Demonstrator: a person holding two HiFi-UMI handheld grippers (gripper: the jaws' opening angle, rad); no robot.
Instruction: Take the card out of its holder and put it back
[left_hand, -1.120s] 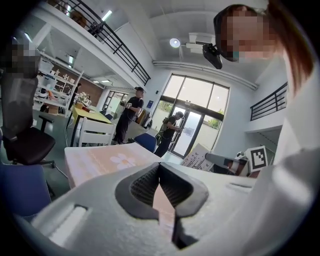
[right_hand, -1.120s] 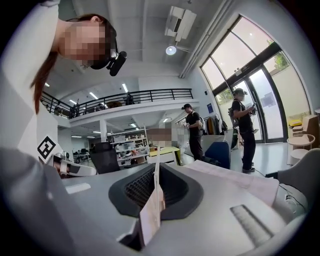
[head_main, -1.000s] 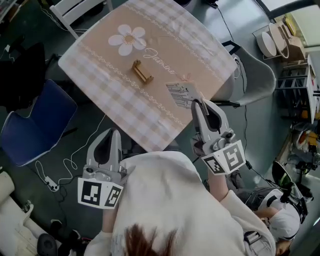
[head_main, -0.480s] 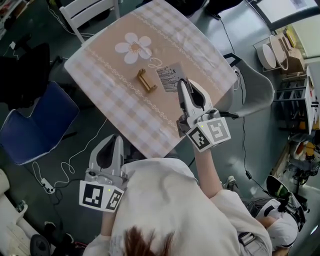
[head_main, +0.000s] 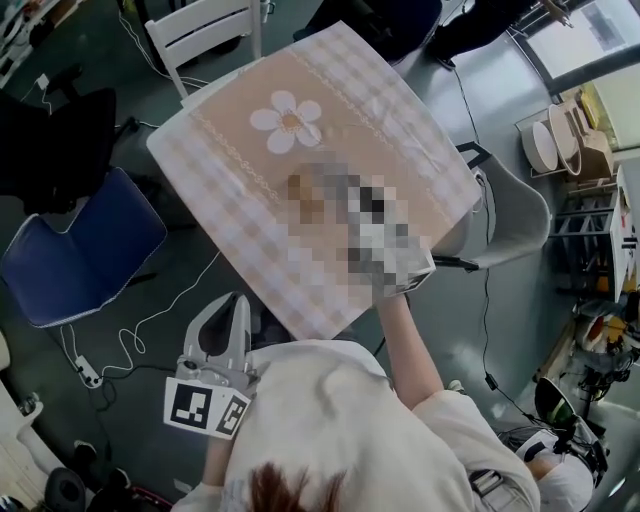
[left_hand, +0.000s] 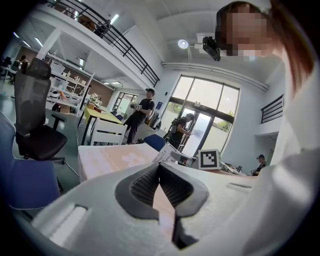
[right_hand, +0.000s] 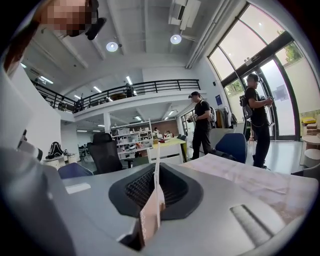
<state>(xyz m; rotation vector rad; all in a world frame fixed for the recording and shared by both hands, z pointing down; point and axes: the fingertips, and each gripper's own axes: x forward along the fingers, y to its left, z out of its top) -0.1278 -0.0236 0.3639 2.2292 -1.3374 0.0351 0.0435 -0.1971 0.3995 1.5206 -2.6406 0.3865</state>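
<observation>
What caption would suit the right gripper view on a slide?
The right hand-held gripper clamps a thin card edge-on, beside the cloth-covered table.

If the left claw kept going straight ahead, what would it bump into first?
Most likely the near edge of the square table with the pink checked cloth, right ahead of the left claw, though depth is hard to judge.

The pale grey two-jaw left gripper (head_main: 237, 302) is held low, close to the person's body, pointing forward; its dark ribbed pads (left_hand: 145, 186) are pressed together with nothing between them; the bare right forearm (head_main: 405, 335) is stretched forward; the grey right gripper (right_hand: 156, 169) is clamped on a thin white card (right_hand: 151, 215), seen edge-on.
</observation>
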